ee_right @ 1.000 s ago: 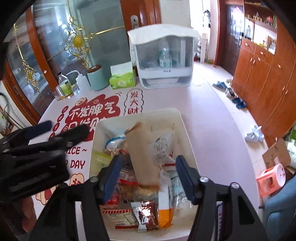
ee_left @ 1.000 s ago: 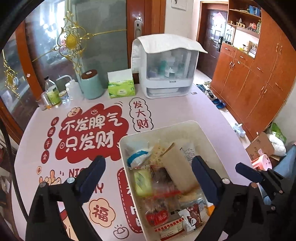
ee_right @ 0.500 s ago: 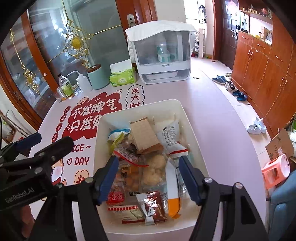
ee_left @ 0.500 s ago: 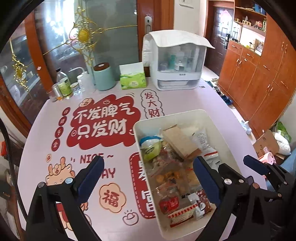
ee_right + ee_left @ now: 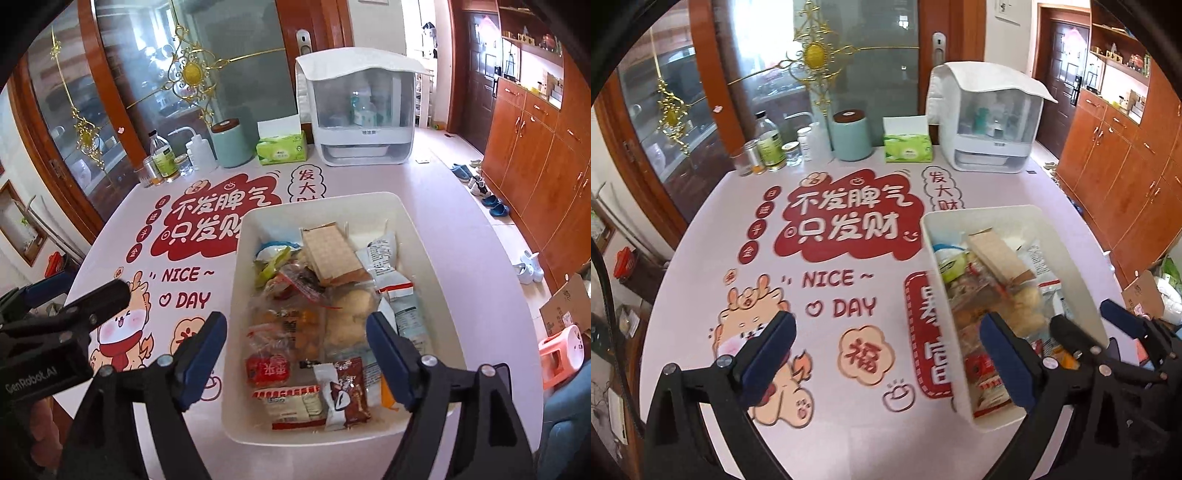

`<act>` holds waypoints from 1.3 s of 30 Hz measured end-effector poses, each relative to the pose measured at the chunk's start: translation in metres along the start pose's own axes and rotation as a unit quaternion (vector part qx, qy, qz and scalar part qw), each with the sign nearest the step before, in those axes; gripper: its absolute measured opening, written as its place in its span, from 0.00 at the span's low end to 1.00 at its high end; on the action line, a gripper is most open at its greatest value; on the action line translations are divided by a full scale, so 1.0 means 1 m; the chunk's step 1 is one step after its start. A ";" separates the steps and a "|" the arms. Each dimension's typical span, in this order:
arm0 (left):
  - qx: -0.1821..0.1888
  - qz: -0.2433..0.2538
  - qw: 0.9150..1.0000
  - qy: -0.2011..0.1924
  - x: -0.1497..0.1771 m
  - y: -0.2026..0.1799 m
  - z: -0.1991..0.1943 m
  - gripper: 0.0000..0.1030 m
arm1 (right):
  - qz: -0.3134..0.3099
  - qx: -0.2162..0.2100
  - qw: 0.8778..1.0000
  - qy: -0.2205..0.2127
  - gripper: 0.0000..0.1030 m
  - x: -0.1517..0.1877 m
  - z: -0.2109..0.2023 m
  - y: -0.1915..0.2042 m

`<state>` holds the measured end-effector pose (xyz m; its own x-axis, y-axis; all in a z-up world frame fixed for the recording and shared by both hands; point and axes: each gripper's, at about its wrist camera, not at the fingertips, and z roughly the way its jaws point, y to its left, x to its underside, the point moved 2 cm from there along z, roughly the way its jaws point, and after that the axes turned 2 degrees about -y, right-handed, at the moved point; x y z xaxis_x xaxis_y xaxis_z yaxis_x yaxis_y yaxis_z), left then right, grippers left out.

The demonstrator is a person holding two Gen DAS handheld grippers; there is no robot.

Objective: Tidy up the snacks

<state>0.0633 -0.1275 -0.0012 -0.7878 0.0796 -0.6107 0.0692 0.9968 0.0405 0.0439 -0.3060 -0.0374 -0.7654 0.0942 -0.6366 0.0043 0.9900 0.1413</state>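
A white plastic bin (image 5: 417, 236) sits on the pink worktop (image 5: 871, 417) with red cartoon writing, and it is the thing to find everything else by. Inside the bin lie the snacks in a heap: a tan paper packet (image 5: 332, 254) near the back, a clear bag of round yellow cakes (image 5: 351, 317) in the middle, a small red packet (image 5: 267, 369) at the front left and a brown and white bar wrapper (image 5: 347, 391) at the front. The right gripper (image 5: 295, 354) hangs over the front of the bin with its blue fingers (image 5: 205, 347) spreading wider, and nothing is pinched between them. The left gripper (image 5: 886, 358) is just left of the bin, over the bare worktop; its fingers (image 5: 768, 350) are opening too, very wide, and they hold nothing. Behind the bin, far back, stand a green tissue box (image 5: 282, 147) and a round pale green can with a brown lid (image 5: 231, 142). It looks like the snacks are all in the bin, so the putting-in step seems done or close to done. Next, a hand may need to tidy the heap or take hold of the bin rim; for that the fingers must come down on each side of one thing and press together gently
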 end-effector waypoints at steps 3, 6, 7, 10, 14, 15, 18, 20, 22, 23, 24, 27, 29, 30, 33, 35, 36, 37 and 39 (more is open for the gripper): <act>-0.003 -0.003 1.000 0.000 0.007 0.011 -0.009 0.98 | 0.000 -0.001 1.000 -0.005 0.79 0.002 -0.008 0.005; -0.005 -0.007 1.000 -0.006 0.012 0.021 -0.020 0.98 | 0.005 -0.007 1.000 -0.007 0.79 0.004 -0.019 0.010; -0.006 -0.008 1.000 -0.008 0.013 0.023 -0.023 0.98 | 0.007 -0.009 1.000 -0.008 0.79 0.005 -0.023 0.011; -0.011 -0.007 1.000 -0.010 0.018 0.028 -0.031 0.98 | 0.016 -0.018 1.000 -0.010 0.79 0.007 -0.035 0.018; -0.020 -0.008 1.000 0.000 0.025 0.034 -0.038 0.98 | 0.023 -0.018 1.000 -0.010 0.79 0.012 -0.047 0.028; -0.018 -0.012 1.000 0.003 0.027 0.035 -0.039 0.98 | 0.023 -0.020 0.999 -0.007 0.79 0.012 -0.049 0.031; -0.012 -0.019 1.000 0.006 0.031 0.040 -0.042 0.98 | 0.025 -0.023 0.999 -0.003 0.79 0.014 -0.054 0.038; -0.014 -0.020 1.000 0.004 0.033 0.043 -0.044 0.98 | 0.022 -0.018 1.000 -0.007 0.79 0.013 -0.058 0.043; -0.012 -0.021 1.000 0.004 0.034 0.045 -0.046 0.98 | 0.016 -0.013 1.000 -0.012 0.79 0.013 -0.062 0.048; -0.011 -0.022 1.000 0.003 0.034 0.046 -0.047 0.98 | 0.012 -0.010 1.000 -0.015 0.79 0.012 -0.064 0.052; -0.013 -0.023 1.000 0.003 0.034 0.046 -0.047 0.98 | 0.010 -0.008 1.000 -0.016 0.79 0.012 -0.066 0.054; -0.012 -0.024 1.000 0.001 0.036 0.048 -0.048 0.98 | 0.005 -0.006 1.000 -0.018 0.79 0.013 -0.069 0.061; -0.014 -0.022 1.000 0.000 0.036 0.048 -0.049 0.98 | 0.002 -0.005 1.000 -0.020 0.79 0.013 -0.071 0.064; -0.015 -0.022 1.000 -0.001 0.036 0.050 -0.050 0.98 | 0.001 -0.004 1.000 -0.021 0.79 0.014 -0.072 0.066; -0.015 -0.023 1.000 -0.002 0.036 0.053 -0.050 0.98 | 0.001 -0.001 1.000 -0.023 0.79 0.014 -0.074 0.069; -0.019 -0.022 1.000 -0.002 0.036 0.053 -0.050 0.98 | 0.003 -0.001 1.000 -0.021 0.79 0.015 -0.072 0.070; -0.019 -0.022 1.000 -0.003 0.036 0.054 -0.051 0.98 | 0.003 0.000 1.000 -0.019 0.79 0.015 -0.072 0.071; -0.020 -0.022 1.000 -0.003 0.036 0.055 -0.050 0.98 | 0.003 0.000 1.000 -0.018 0.79 0.015 -0.071 0.072; -0.021 -0.022 1.000 -0.002 0.035 0.056 -0.049 0.98 | 0.006 -0.001 1.000 -0.015 0.79 0.016 -0.069 0.073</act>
<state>0.0090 -0.0680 0.0185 -0.7872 0.0357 -0.6157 0.0093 0.9989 0.0461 -0.0119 -0.2397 0.0151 -0.7450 0.1090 -0.6581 0.0120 0.9886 0.1501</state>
